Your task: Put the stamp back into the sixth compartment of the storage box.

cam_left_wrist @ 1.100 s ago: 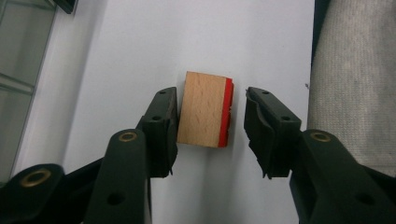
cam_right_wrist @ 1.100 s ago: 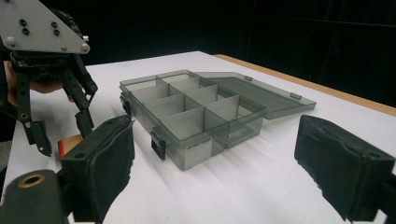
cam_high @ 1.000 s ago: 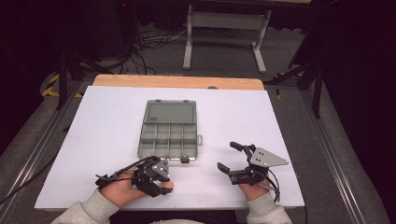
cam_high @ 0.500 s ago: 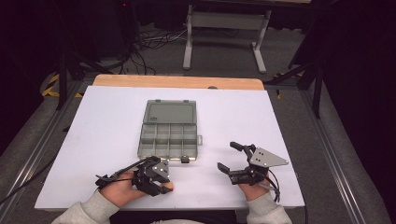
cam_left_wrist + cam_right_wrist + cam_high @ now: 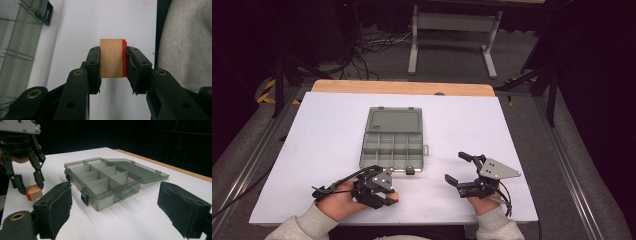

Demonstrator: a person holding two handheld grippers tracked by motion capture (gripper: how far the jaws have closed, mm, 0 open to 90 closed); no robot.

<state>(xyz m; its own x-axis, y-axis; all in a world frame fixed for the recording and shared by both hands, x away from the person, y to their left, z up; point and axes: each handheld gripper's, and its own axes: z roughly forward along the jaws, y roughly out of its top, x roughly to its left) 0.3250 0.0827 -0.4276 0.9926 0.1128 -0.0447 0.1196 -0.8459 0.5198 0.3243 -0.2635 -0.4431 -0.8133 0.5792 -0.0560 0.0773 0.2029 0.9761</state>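
Note:
A small wooden block point(image 5: 111, 58) with one red face is pinched between the two pads of my left gripper point(image 5: 112, 60), which is shut on it. In the high view that gripper point(image 5: 391, 199) rests low at the near left of the white table, with the block point(image 5: 395, 200) at its tip. My right gripper point(image 5: 454, 166) stands open at the near right, nothing between its fingers. A grey see-through compartment box point(image 5: 394, 140) lies mid-table with its lid laid flat behind it. In the right gripper view the box point(image 5: 105, 180) sits ahead, and the left gripper point(image 5: 27, 183) holds the block point(image 5: 35, 191) at the left.
The box's black latch point(image 5: 410, 170) juts from its near edge, close to the left gripper. A pale sleeve point(image 5: 185, 45) lies to the right of the block. The table's wooden far edge point(image 5: 402, 88) borders a dark floor with cables and a metal stand point(image 5: 452, 30).

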